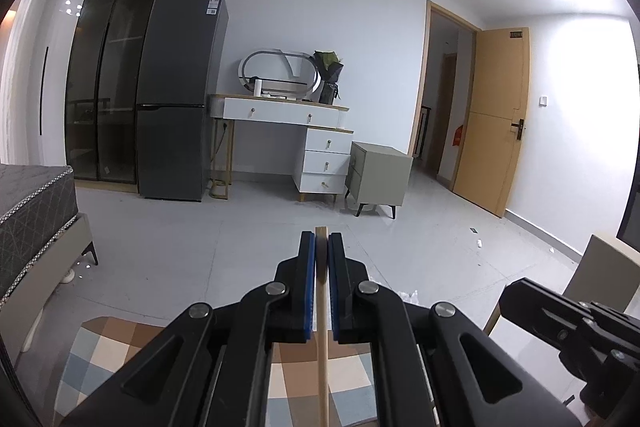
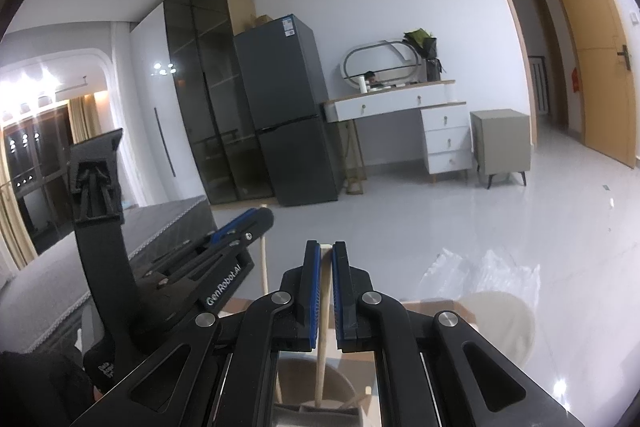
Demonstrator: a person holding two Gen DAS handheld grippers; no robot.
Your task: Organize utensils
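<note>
We are holding two wooden utensil handles at once. The left wooden handle (image 1: 322,339) is running straight up between the blue pads of the left hand-held gripper (image 1: 321,241), its squared top end poking just past the fingertips, and the jaws are clamped on it. The right wooden handle (image 2: 323,323) is sitting the same way in the right hand-held gripper (image 2: 326,249), also clamped, with its lower end reaching down into a pale round utensil holder (image 2: 320,379) directly beneath us. At least one more wooden stick is leaning inside that holder; what working ends these utensils carry is hidden from us.

We are judging both handles as light, stiff and dry, likely unvarnished wood that is giving the rubbery pads good friction, so slipping seems a small risk. They are slender, though, so we are expecting them to pivot between the pads if bumped on the holder's rim. Gripping near the top end, as now, is leaving a long free length below to swing; a hold closer to mid-shaft would steady them.

Beyond the holder, crinkled clear plastic wrap (image 2: 480,267) is lying to the right, a checked rug (image 1: 132,343) is spreading below the left gripper, and a bed (image 1: 32,203) is standing to the left.
</note>
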